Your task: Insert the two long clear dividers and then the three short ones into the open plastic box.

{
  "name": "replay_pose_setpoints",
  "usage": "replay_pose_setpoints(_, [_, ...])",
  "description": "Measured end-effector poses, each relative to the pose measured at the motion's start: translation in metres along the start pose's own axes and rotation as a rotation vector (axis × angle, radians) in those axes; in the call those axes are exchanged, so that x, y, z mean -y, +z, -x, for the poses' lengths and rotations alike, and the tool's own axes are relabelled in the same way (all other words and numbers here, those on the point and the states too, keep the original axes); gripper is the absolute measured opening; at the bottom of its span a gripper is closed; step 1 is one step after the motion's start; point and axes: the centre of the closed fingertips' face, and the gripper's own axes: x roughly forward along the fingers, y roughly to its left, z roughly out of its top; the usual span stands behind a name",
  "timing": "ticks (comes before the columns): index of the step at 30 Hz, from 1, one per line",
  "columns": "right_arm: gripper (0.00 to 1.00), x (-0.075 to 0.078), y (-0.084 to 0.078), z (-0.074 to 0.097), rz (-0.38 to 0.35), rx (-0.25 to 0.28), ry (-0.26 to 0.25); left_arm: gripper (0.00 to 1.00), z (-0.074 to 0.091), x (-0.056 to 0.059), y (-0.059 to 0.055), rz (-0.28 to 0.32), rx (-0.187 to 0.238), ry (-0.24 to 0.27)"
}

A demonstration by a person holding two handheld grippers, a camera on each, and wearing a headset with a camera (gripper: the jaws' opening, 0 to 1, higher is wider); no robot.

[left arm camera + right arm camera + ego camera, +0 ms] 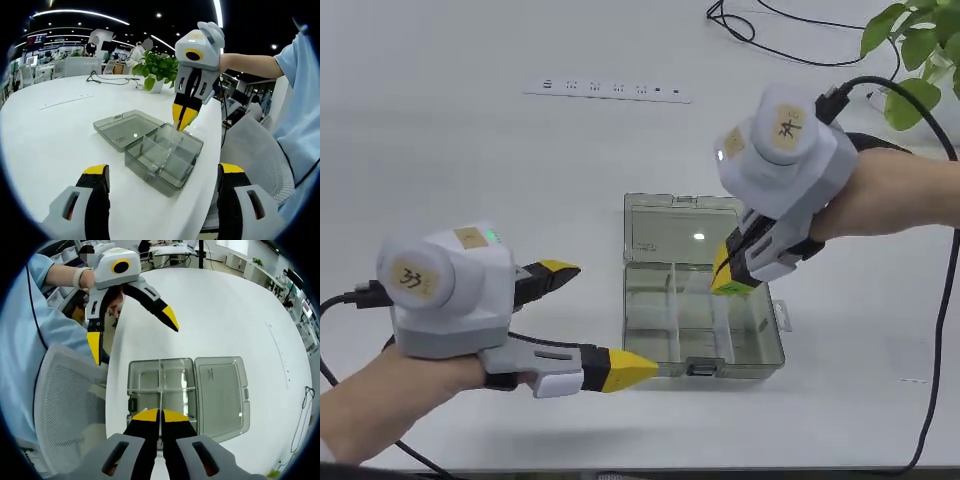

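Nearest the lens in the head view, the left tongs (592,318) take up the lower left of the frame. Their jaws are spread wide and hold nothing, and they hover above the surface (470,170) just beside the front left corner of the plastic box (720,362). Their own view agrees: both yellow tips stand well apart at the bottom, with the box at centre frame beyond them.

The right tongs (725,282) reach in from the upper right of the head view, tips inside the box, right of its middle. In the right gripper view their jaws are pressed together on the top edge of a clear divider (160,395), a thin line running straight up the frame from the tips across the box. Whether it is a long or a short one I cannot tell. Other clear partitions (672,318) already cross the box, and their count is unclear too.

The lid (670,232) lies open behind the box, toward the top of the head view. The held divider's long axis runs parallel to the lid's hinge edge, directly below the right tongs. Seating it looks like a straight push down, with both ends meeting the walls squarely. The right tongs are plainly the nearer. The left tongs stand off to the side and could steady the box if it slid.
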Motion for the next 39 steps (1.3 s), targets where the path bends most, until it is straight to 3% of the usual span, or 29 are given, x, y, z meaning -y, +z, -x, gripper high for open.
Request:
replay_pose_setpoints(3, [0.02, -0.001, 0.001, -0.001, 0.033, 0.006, -0.001, 0.90, -0.001, 0.002, -0.001, 0.006, -0.003, -0.003])
replay_pose_setpoints(11, [0.02, -0.001, 0.001, -0.003, 0.037, -0.001, -0.002, 0.89, -0.003, 0.004, -0.003, 0.008, -0.006, -0.008])
replay_pose_setpoints(20, [0.02, -0.002, -0.002, -0.013, 0.072, -0.056, -0.019, 0.88, -0.002, 0.003, -0.003, 0.017, -0.010, -0.008])
replay_pose_setpoints(28, [0.02, 0.001, -0.009, -0.033, 0.116, -0.133, -0.048, 0.88, -0.003, 0.003, -0.002, 0.017, -0.005, -0.011])
replay_pose_setpoints(39, [0.02, 0.004, -0.017, -0.050, 0.098, -0.151, -0.062, 0.86, -0.001, 0.002, -0.003, 0.023, -0.004, -0.005])
